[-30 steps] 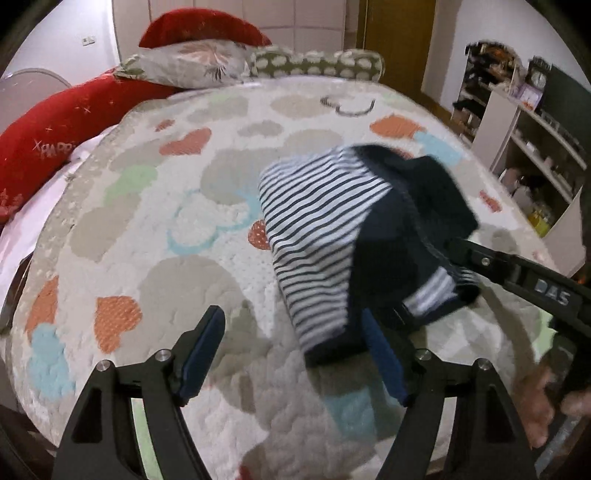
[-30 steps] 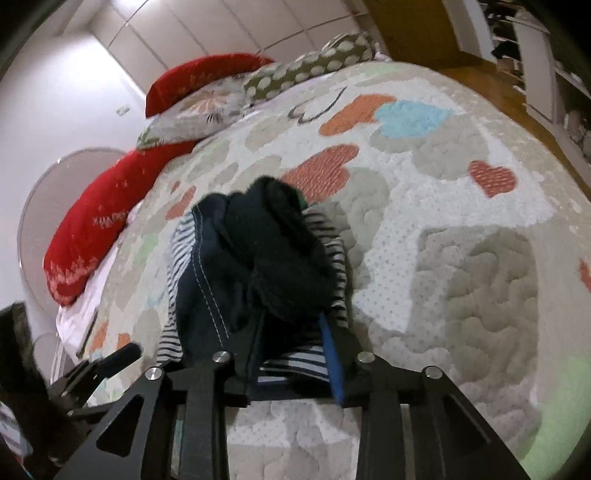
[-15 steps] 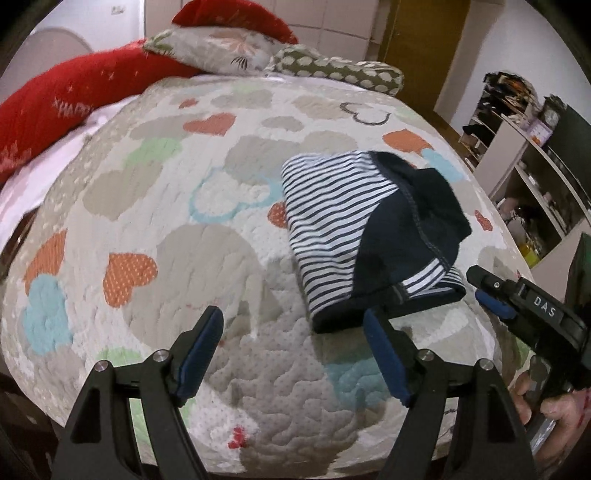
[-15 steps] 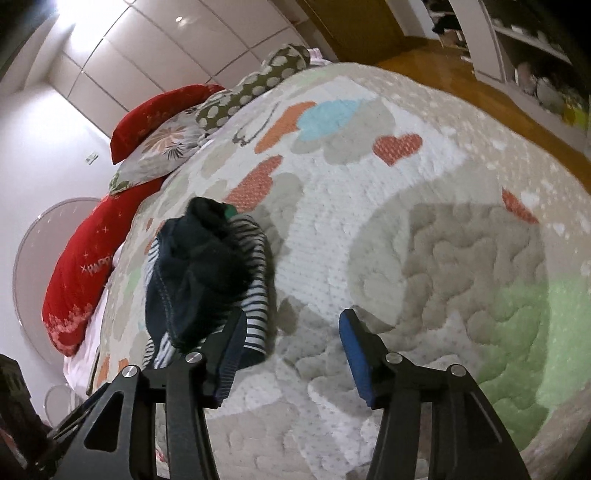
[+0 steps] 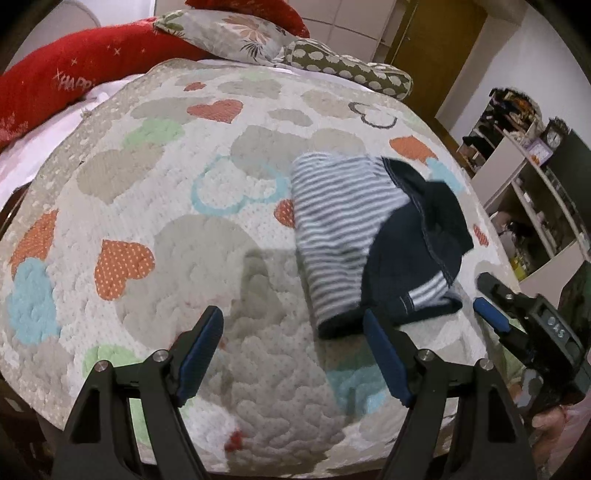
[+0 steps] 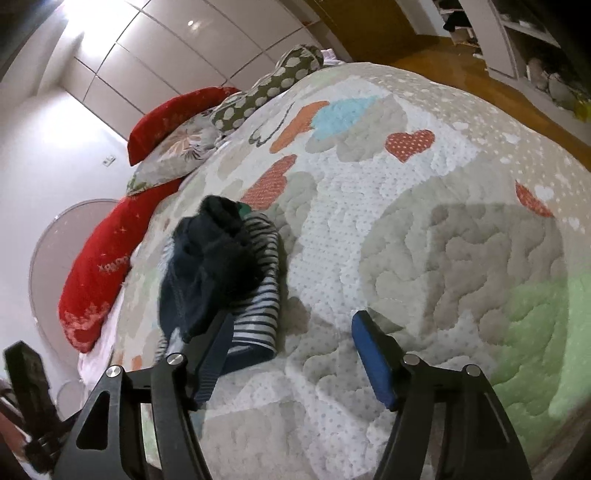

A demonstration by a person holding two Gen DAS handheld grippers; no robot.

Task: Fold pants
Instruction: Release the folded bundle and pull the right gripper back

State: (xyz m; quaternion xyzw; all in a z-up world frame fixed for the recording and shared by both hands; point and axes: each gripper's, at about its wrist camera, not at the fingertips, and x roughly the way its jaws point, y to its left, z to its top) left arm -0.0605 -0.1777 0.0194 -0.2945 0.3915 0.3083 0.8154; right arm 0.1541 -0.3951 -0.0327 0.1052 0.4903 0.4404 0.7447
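Observation:
The pants (image 5: pixel 373 236), navy with blue-and-white stripes, lie folded into a small bundle on the quilted heart-pattern bedspread (image 5: pixel 166 229). They also show in the right wrist view (image 6: pixel 221 273). My left gripper (image 5: pixel 293 325) is open and empty, just in front of the bundle's near left corner. My right gripper (image 6: pixel 291 325) is open and empty, its left finger beside the bundle's near edge. The right gripper also shows at the right of the left wrist view (image 5: pixel 491 299).
Red pillows (image 5: pixel 55 81), a floral pillow (image 5: pixel 236 33) and a dotted bolster (image 5: pixel 351 70) lie at the head of the bed. Shelves (image 5: pixel 532 206) stand right of the bed. A wooden floor (image 6: pixel 480 70) lies beyond the bed edge.
My right gripper let go of the pants, opened and pulled back. The bundle settled flat on the bed. My left gripper stayed open and drew back slightly.

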